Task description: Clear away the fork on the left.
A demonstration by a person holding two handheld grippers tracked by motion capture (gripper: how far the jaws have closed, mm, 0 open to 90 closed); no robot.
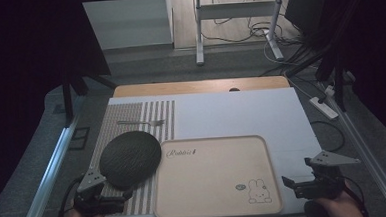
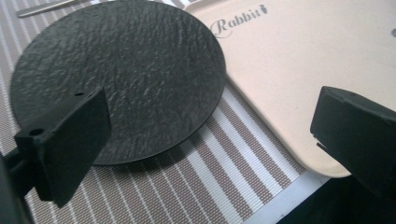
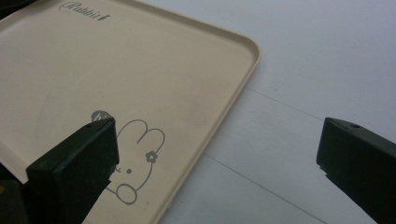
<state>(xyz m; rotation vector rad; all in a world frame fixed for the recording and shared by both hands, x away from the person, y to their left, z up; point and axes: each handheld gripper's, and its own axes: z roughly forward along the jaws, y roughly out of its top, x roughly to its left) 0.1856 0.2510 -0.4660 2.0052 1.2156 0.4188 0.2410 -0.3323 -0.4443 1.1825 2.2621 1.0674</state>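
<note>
A round black textured plate [image 1: 130,158] [image 2: 119,77] lies on a striped placemat [image 1: 136,116] [image 2: 196,182], its right edge touching the beige rabbit tray [image 1: 212,177] [image 2: 299,70] [image 3: 116,70]. A metal fork [image 1: 141,122] lies on the placemat beyond the plate. My left gripper [image 1: 101,196] [image 2: 210,140] hovers open just in front of the plate's near edge, nothing between its jaws. My right gripper [image 1: 310,182] [image 3: 217,163] stands open at the tray's near right corner, above the tray rim and the white table cover [image 3: 303,70].
The white cover [image 1: 241,111] spreads over the table behind and right of the tray. A wooden table edge [image 1: 200,86] shows at the back. A power strip [image 1: 323,106] and cables lie on the floor at the right; metal rails flank both sides.
</note>
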